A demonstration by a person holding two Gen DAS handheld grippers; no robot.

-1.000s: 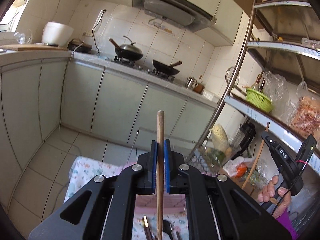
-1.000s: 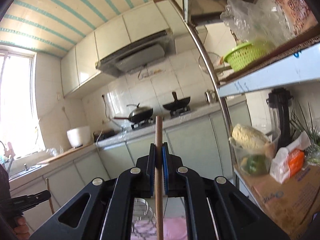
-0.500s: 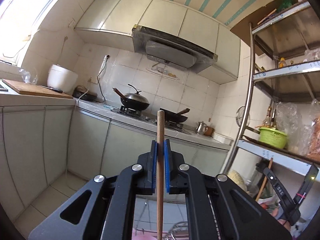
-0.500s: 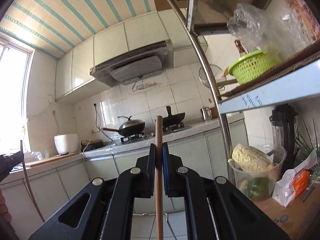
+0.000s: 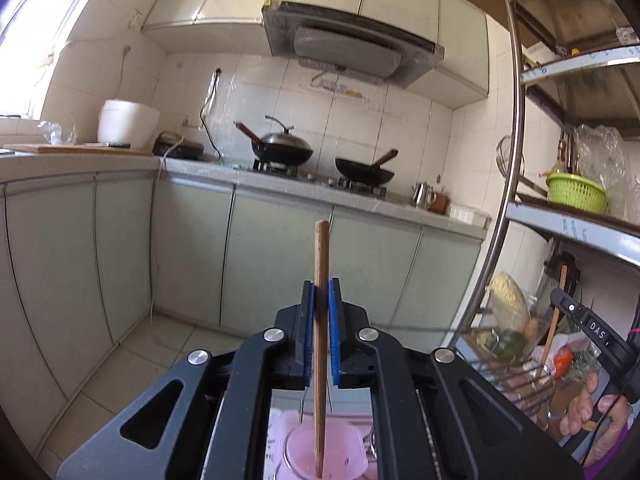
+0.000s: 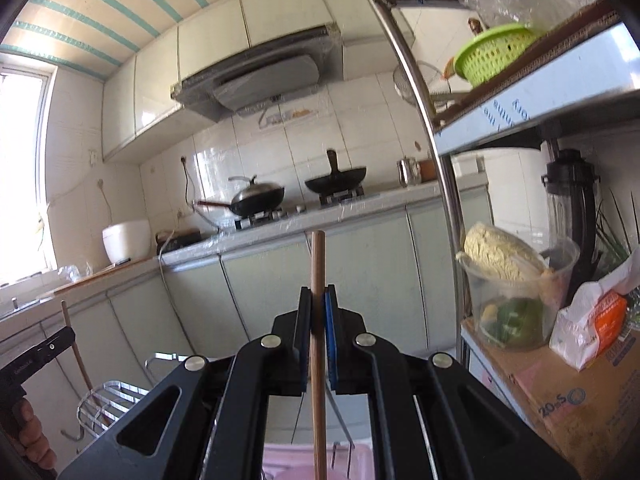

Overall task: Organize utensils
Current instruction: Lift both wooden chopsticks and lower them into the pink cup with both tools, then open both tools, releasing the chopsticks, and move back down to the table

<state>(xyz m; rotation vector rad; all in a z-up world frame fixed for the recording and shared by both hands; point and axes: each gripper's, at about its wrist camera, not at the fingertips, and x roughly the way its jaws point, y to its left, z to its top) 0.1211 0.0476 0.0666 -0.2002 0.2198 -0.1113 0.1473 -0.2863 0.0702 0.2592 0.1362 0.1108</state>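
My left gripper (image 5: pixel 320 292) is shut on a wooden chopstick (image 5: pixel 321 344), held upright. Its lower end hangs over or into a pink holder cup (image 5: pixel 326 456); I cannot tell which. My right gripper (image 6: pixel 318 300) is shut on a second wooden chopstick (image 6: pixel 319 360), also upright, above a pink tray (image 6: pixel 288 460). The right gripper also shows in the left wrist view (image 5: pixel 588 328) at the right, a chopstick (image 5: pixel 554 320) in it. The left gripper shows in the right wrist view (image 6: pixel 36 356) at the left, with its chopstick (image 6: pixel 74 344).
A metal wire rack (image 6: pixel 108 396) stands low on the left. A steel shelf unit (image 5: pixel 516 160) rises on the right with a green basket (image 6: pixel 496 52), a plastic tub of vegetables (image 6: pixel 516 292) and a cardboard box (image 6: pixel 568 400). The counter with two woks (image 5: pixel 284 148) is behind.
Both grippers tilted up and then back down a little. The pink cup and the wire rack have come back into view below them. Both chopsticks stay gripped.
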